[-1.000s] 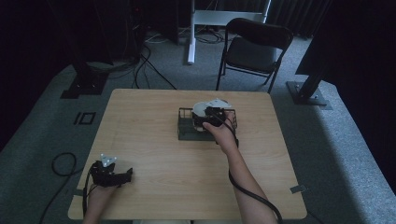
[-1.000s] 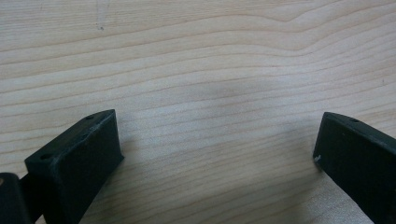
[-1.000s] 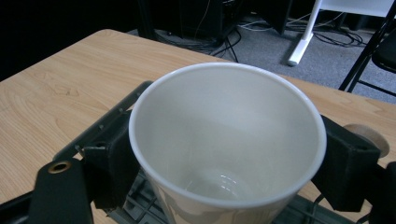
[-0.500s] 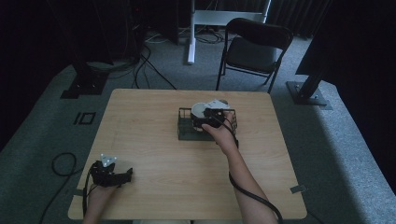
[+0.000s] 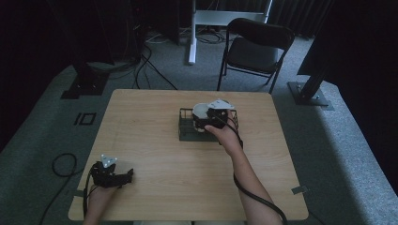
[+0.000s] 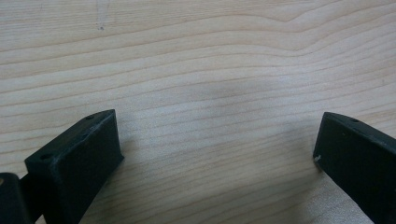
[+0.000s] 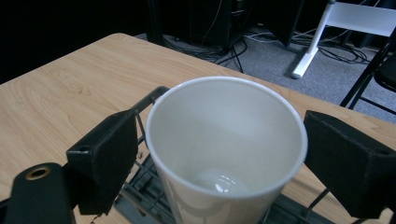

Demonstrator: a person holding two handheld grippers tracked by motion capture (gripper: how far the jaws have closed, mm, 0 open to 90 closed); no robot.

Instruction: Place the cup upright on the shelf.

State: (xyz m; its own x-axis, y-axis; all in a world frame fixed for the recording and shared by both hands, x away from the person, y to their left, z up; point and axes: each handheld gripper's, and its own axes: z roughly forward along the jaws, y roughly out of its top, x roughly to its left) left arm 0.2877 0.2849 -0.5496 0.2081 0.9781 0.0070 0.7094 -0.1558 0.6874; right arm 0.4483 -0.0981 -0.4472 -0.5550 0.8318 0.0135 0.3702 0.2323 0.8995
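The right gripper (image 7: 224, 154) is reaching over a white cup (image 7: 226, 144) that is standing upright in a dark wire rack (image 5: 187, 131) near the far middle of the desk (image 5: 155, 140). In the right gripper view its two black jaws are sitting on either side of the cup's rim, spread wider than the cup, with a gap showing on each side; they are not clamped on it. In the high view the right gripper (image 5: 213, 117) is hovering right at the cup (image 5: 201, 112), with the person's right hand (image 5: 227, 137) behind it.

Judging from this, the step in hand is either the grasp of the cup or its release into the rack; the pictures cannot settle which. If it is a grasp, the next move is calling for the jaws to close evenly on the cup's wall below the rim, gently, since a thin cup would likely buckle, and then a straight lift clear of the wires.

The cup is looking empty, its bright bottom showing. The rest of the rack is too dark to read in the high view.

The left gripper (image 5: 110, 174) is resting at the near left corner of the desk, well apart from the rack. Its jaws are standing wide apart over bare wood.
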